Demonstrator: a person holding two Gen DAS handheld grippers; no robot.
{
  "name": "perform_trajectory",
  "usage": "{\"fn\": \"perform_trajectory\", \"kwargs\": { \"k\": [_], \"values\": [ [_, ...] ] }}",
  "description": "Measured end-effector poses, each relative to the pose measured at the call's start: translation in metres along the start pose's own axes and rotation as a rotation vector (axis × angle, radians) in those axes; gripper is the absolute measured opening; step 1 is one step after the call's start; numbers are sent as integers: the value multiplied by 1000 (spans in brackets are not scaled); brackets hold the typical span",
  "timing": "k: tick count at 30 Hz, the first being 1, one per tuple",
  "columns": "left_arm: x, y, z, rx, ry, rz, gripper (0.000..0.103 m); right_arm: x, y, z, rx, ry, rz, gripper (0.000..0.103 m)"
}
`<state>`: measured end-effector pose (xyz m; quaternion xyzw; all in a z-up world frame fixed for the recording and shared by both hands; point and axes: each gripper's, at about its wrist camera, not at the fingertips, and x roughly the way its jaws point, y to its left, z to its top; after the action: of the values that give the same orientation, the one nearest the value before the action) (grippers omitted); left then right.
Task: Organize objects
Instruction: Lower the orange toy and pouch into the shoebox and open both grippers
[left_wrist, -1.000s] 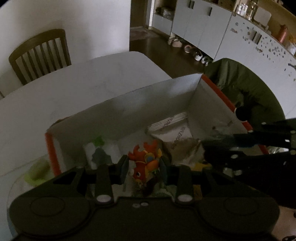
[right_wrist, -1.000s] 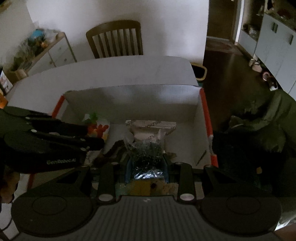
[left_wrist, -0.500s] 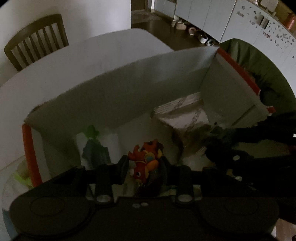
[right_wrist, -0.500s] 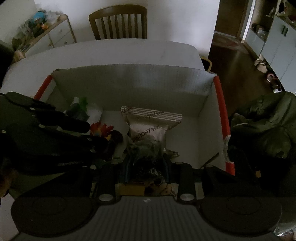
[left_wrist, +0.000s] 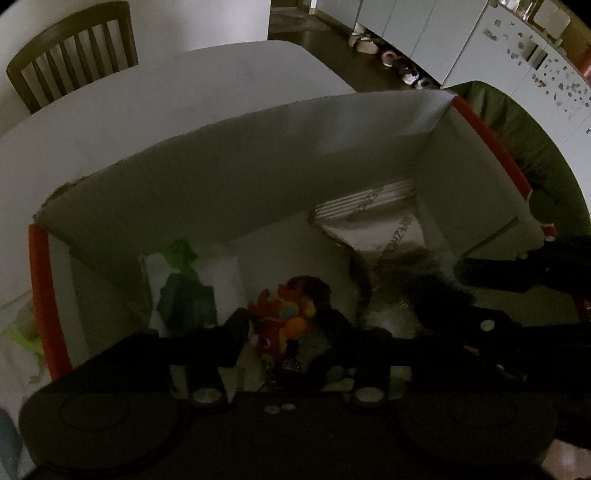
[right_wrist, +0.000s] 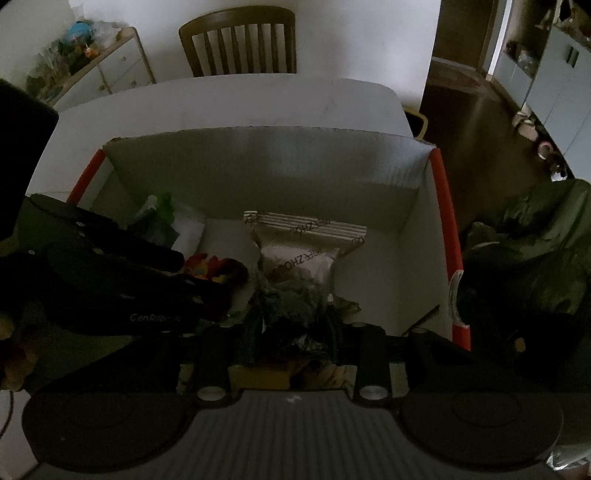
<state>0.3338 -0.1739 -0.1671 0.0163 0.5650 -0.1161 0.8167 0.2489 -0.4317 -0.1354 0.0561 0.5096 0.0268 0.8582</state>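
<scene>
We see left gripper (left_wrist: 282, 328) inside cardboard box (left_wrist: 229, 177), jaws just widened, orange toy (left_wrist: 284, 325) loose between. Right view alone shows right gripper (right_wrist: 291, 332) clamped on dark crinkly bag (right_wrist: 291, 306), pouch (right_wrist: 303, 254) at 12 o'clock.

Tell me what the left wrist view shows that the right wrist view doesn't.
Left wrist only: a light green item outside the box's left wall. Right wrist only: a cluttered white dresser, and the dark crinkly packet between the right gripper. Both: the white box, orange toy, white pouch, wooden chair.
</scene>
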Motion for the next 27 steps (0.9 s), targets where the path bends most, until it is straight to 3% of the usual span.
{"fn": "perform_trajectory", "kwargs": {
  "k": [11, 21, 25, 27],
  "values": [
    [-34, 0, -19, 35, -65, 14, 57, -32, -3, -8, 6, -73, 37, 42],
    [-70, -5, -28, 33, -142, -30, 61, -67, 4, -17, 51, -146, 76, 42],
    [-88, -4, -35, 26, -168, -47, 63, -83, 10, -21, 81, -180, 107, 55],
    [-97, -3, -38, 28, -184, -49, 64, -90, 14, -23, 91, -193, 120, 55]
  ]
}}
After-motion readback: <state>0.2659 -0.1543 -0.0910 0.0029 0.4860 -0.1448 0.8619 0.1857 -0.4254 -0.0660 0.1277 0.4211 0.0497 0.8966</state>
